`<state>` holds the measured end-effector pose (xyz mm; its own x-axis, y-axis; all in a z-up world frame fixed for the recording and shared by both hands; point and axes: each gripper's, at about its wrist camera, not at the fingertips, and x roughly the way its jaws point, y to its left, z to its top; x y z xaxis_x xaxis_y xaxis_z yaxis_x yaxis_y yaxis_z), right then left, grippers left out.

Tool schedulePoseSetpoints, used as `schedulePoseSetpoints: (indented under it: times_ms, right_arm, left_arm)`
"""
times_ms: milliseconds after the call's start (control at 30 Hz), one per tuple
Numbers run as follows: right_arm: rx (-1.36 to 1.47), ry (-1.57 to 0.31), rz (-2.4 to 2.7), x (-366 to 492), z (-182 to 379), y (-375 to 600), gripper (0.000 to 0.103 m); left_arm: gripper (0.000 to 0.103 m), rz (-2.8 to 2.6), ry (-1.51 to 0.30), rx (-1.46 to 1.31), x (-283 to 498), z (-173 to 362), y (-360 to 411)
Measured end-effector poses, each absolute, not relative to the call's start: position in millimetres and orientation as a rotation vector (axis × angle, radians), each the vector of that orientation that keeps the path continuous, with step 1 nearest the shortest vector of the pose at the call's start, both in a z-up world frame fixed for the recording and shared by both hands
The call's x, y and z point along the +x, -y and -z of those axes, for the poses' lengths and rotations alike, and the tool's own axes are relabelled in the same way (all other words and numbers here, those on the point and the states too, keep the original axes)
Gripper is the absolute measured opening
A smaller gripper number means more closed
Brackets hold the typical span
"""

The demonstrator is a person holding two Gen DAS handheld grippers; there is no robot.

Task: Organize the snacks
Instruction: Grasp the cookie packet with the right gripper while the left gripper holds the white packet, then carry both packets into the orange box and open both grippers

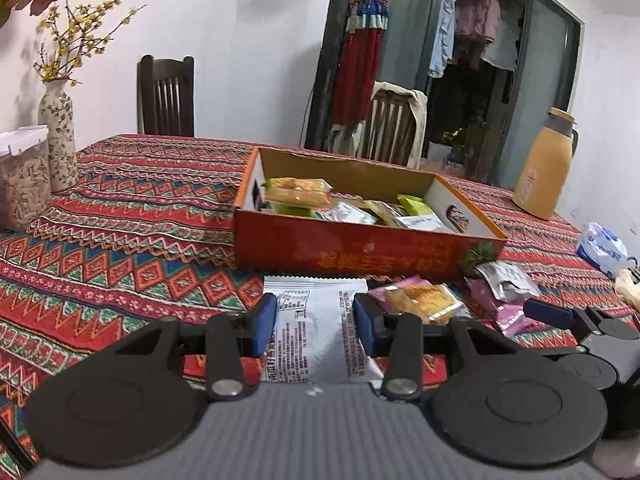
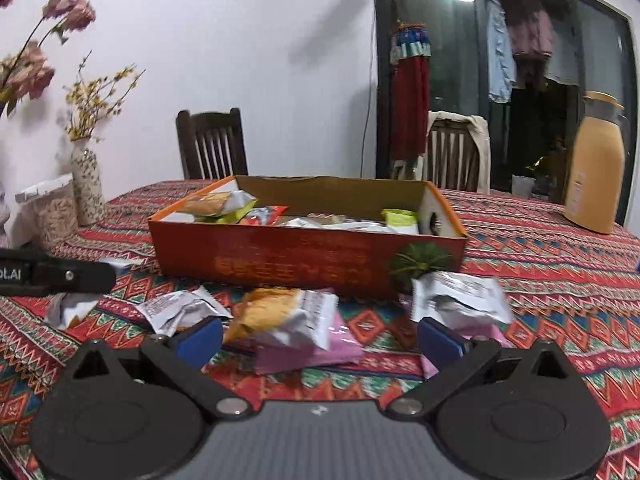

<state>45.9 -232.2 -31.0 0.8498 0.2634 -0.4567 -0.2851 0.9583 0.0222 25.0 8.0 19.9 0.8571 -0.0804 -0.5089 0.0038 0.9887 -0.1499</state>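
Observation:
An orange-red cardboard box stands open on the patterned tablecloth, with several snack packets inside. My left gripper is shut on a white printed snack packet, lifted just in front of the box. My right gripper is open, and its jaws stand wide over loose packets on the cloth: a clear packet with yellow pastry, a pink packet and silver packets. None of them is pressed by its pads. One right fingertip shows in the left wrist view.
A flowered vase and a lidded container of seeds stand at the left. A tan thermos jug and a tissue pack are at the right. Two wooden chairs stand behind the table.

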Motion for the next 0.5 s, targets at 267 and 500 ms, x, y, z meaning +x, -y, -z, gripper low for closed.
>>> schedulePoseSetpoints:
  times_ms: [267,500]
  right_arm:
    - [-0.048,-0.53,-0.278,75.3,30.9,201.4,0.102]
    - [-0.133,-0.559,-0.245,91.3,39.4,177.3,0.09]
  left_arm:
    - [0.043,0.038,-0.529,-0.143,35.3,-18.0,-22.7]
    - [0.043,0.033,-0.529,-0.142,43.4,-12.5,-35.3]
